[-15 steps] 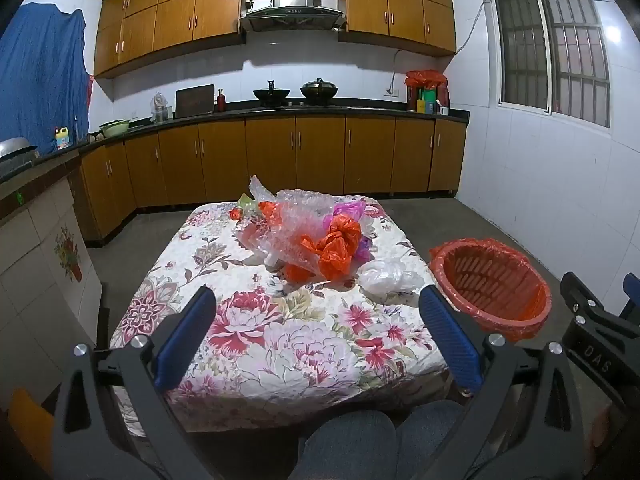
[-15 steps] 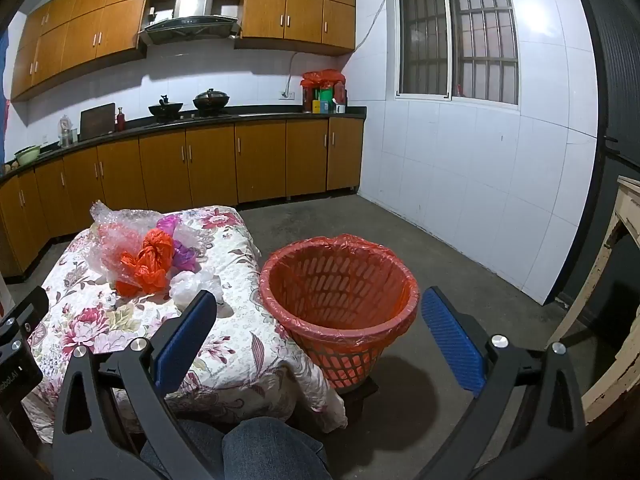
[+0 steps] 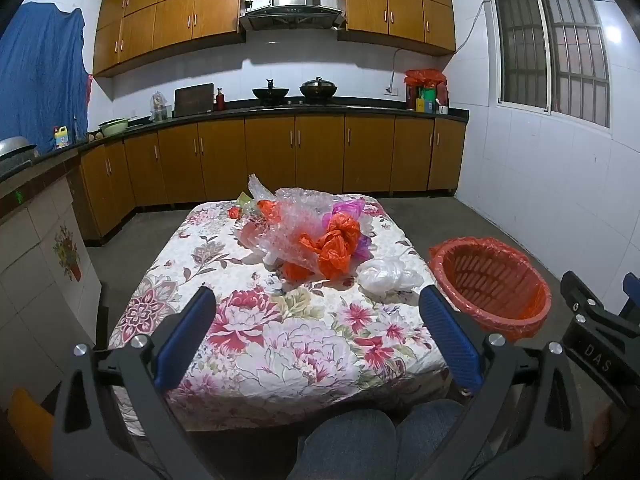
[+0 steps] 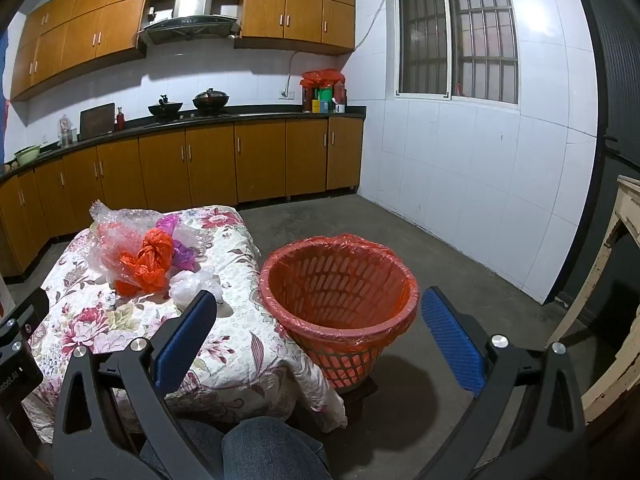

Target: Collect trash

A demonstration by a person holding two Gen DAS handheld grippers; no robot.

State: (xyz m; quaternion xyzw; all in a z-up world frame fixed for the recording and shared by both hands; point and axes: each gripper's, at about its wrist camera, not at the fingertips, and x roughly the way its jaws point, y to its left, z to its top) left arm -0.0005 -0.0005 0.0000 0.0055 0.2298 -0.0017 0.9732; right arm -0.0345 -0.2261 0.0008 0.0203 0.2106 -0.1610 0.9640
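Trash (image 3: 316, 236) beside the basket (image 3: 490, 284) looks light, crinkly, soft; pinch the orange knot (image 3: 334, 242), both grippers (image 3: 316, 344) (image 4: 318, 344) gaping, empty.

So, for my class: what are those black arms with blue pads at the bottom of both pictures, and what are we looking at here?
They are hand-held tongs, one per hand, each with a camera looking along its fingers. The left tongs and right tongs both stand open, holding nothing. On the flowered tablecloth lie clear bubble wrap, crumpled orange plastic bags and a white plastic bag. Beside the table stands an orange lined basket, seemingly empty.
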